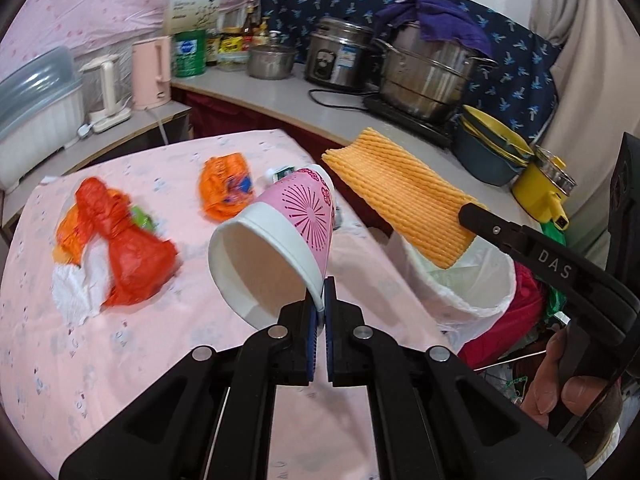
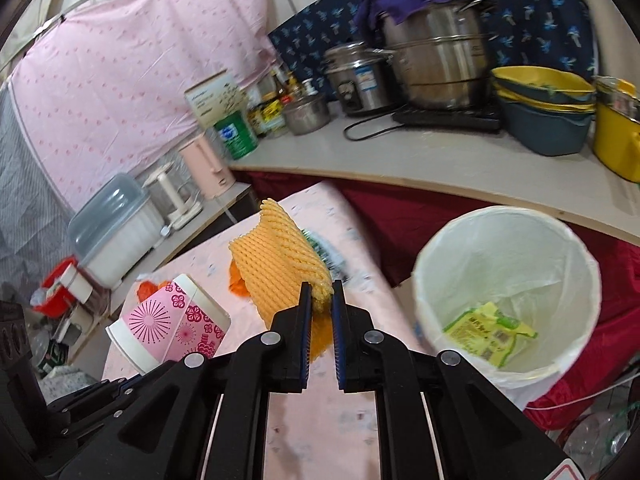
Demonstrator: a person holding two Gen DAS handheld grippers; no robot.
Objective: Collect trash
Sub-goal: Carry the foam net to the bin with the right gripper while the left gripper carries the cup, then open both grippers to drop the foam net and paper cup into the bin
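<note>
My right tongs [image 2: 320, 294] are clenched on one end of the orange foam fruit net [image 2: 276, 258], its long axis running away from me; the lined trash bin [image 2: 576, 264] sits lower and to their right, so I judge this hand nearer. My left tongs [image 1: 320, 300] pinch the pink paper cup [image 1: 280, 236] by its rim, over the worktop [image 1: 120, 360], bin farther right.

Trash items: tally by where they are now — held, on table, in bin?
Held: 2, pink paper cup, orange foam net sleeve
On the pink table: 3, red plastic bag, orange wrapper, white tissue
In the white-lined bin: 1, yellow-green packet
Total: 6
</note>
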